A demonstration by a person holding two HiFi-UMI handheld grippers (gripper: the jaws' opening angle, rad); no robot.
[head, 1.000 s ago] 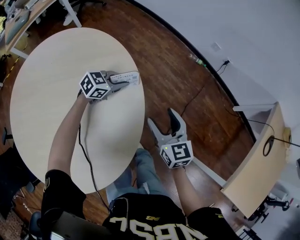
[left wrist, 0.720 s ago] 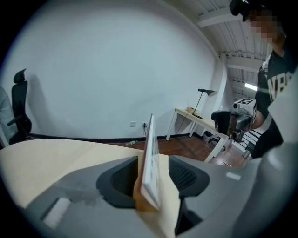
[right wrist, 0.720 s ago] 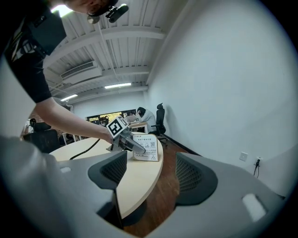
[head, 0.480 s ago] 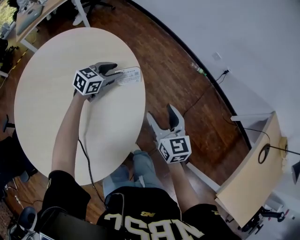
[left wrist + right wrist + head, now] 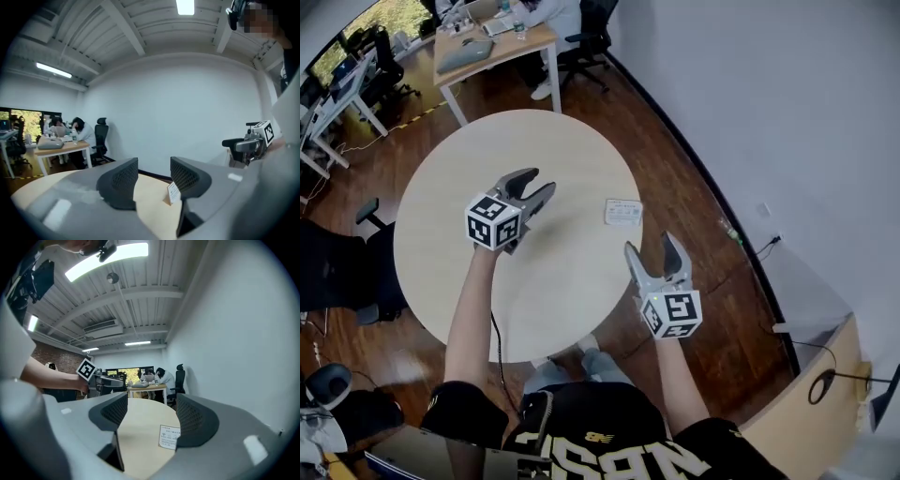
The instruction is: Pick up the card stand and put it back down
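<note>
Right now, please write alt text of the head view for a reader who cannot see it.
A white card stand sits near the right edge of a round pale table, touched by neither tool. The left tool, its jaws just opened and empty, is held above the table; the right tool, also open and empty, hovers by the table's edge.

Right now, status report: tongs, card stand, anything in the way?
Left tongs just opened, empty, above table. Right tongs open, empty. Card stand on table, free. Nothing blocking it.
</note>
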